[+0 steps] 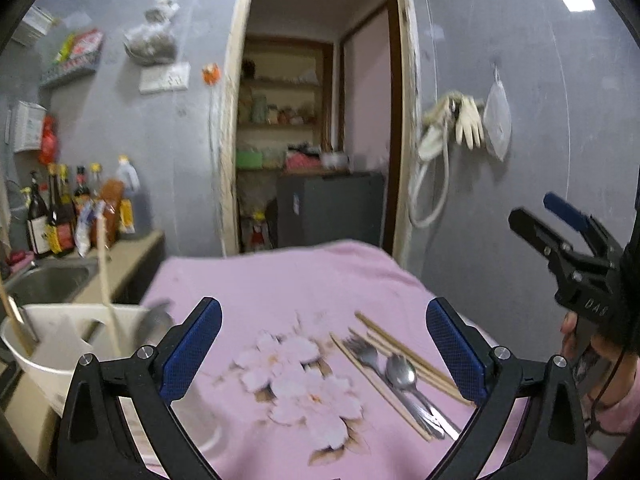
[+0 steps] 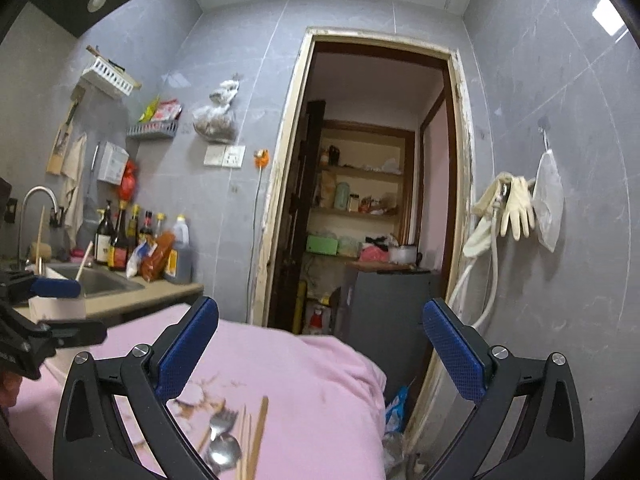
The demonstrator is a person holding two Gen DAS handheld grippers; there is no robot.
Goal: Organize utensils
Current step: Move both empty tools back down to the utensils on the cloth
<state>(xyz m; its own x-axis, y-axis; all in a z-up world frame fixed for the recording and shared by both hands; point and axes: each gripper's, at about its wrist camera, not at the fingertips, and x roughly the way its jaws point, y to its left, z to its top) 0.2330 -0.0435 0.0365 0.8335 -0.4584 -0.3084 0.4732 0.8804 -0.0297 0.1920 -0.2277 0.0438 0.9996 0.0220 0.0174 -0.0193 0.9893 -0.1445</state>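
Note:
A metal fork (image 1: 362, 354), a metal spoon (image 1: 401, 374) and several wooden chopsticks (image 1: 404, 350) lie side by side on the pink floral cloth (image 1: 280, 280). My left gripper (image 1: 323, 354) is open and empty, held above the cloth just left of them. A white utensil holder (image 1: 48, 344) at the left holds chopsticks and a ladle. My right gripper (image 2: 320, 354) is open and empty, raised above the fork (image 2: 221, 421), spoon (image 2: 225, 452) and chopsticks (image 2: 256, 440); it also shows in the left wrist view (image 1: 536, 216).
A steel sink (image 1: 52, 280) with sauce bottles (image 1: 60, 208) stands on the counter at the left. An open doorway (image 1: 316, 120) lies behind the table. Gloves and a hose (image 1: 452, 120) hang on the right wall. The left gripper (image 2: 52, 308) shows by the holder (image 2: 56, 304).

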